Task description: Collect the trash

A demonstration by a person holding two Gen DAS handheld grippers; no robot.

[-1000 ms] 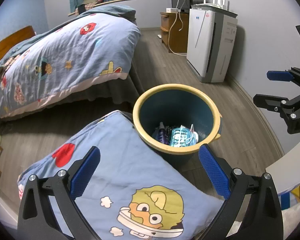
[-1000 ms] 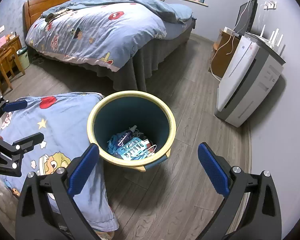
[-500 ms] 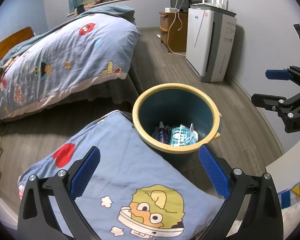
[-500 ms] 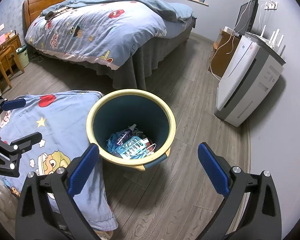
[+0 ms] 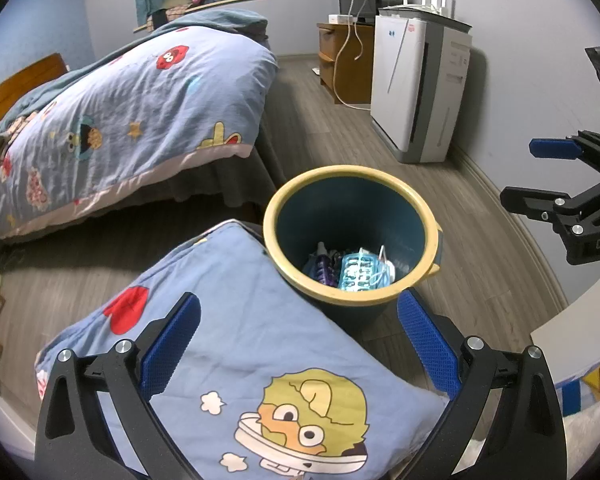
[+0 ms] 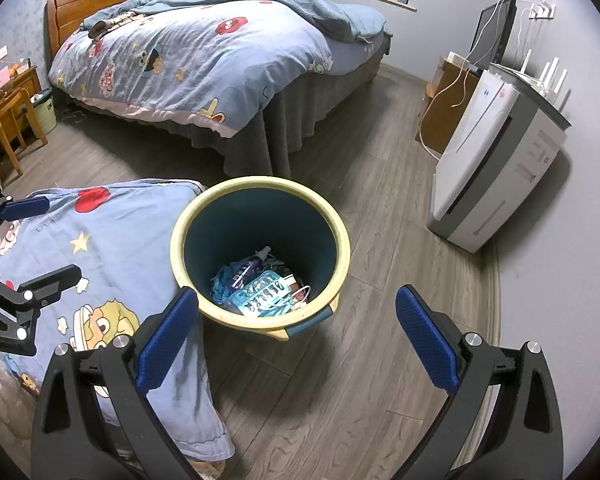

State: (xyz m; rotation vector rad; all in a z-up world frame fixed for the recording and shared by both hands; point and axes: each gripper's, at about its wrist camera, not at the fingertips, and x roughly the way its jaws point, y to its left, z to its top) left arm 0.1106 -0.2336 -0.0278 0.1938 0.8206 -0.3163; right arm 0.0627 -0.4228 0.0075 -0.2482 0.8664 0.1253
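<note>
Both grippers empty, jaws spread wide: left gripper hovers over cartoon-print bedding, right gripper over floor beside bin. Trash lies at bin bottom: blue plastic tray, crumpled wrappers, small bottle. Judged light, crinkly, easily deformed; tray stiffest, best pinched at edge. Bin itself rigid; yellow rim offers likely hold. Both grippers angled downward toward bin, well above it. Bed and white appliance well apart.

Both grippers, left gripper and right gripper, have black frames, silver screws and fingers with textured blue pads
</note>
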